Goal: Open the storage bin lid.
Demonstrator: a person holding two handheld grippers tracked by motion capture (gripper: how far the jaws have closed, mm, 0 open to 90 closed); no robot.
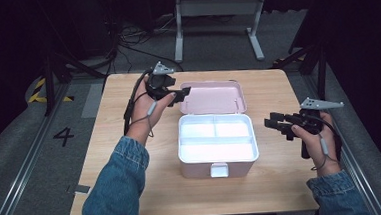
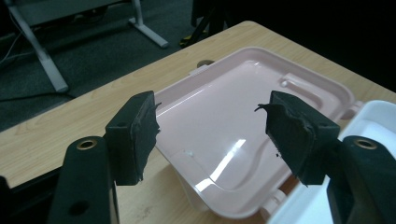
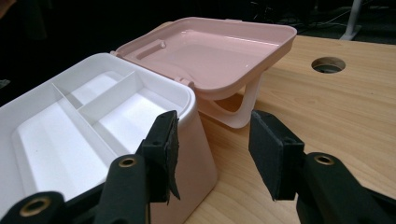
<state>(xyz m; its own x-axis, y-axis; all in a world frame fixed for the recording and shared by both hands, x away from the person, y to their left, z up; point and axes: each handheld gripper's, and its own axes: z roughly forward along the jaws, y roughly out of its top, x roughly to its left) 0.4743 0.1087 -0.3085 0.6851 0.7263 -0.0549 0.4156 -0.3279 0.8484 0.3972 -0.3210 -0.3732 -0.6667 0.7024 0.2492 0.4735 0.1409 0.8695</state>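
Pale wood grain covered the tabletop (image 1: 132,166), which filled the middle of the high view with dark grey floor around it. At the bottom corners of that frame two denim sleeves (image 1: 116,192) came in. Near the lower centre sat a pink box (image 1: 219,161) with its latch tab facing the near edge; its white inner tray (image 1: 216,138) was split into one long compartment in front and two smaller ones behind. At the right of the frame the right tongs (image 1: 272,121) were held just beside the box's right wall, apart from it, jaws spread and gripping nothing; in the right gripper view the box corner stood in front of the gap between the jaws. Farther back, the box's pink lid (image 1: 213,97) lay open, tilted back on its hinge behind the tray. At the lid's left edge the left tongs (image 1: 183,93) were held, jaws wide apart and empty; in the left gripper view the lid's glossy inside (image 2: 219,135) showed between them. Beyond the tabletop, at the top of the frame, stood a white frame leg (image 1: 218,20) and loose cables (image 1: 129,38) on the floor.
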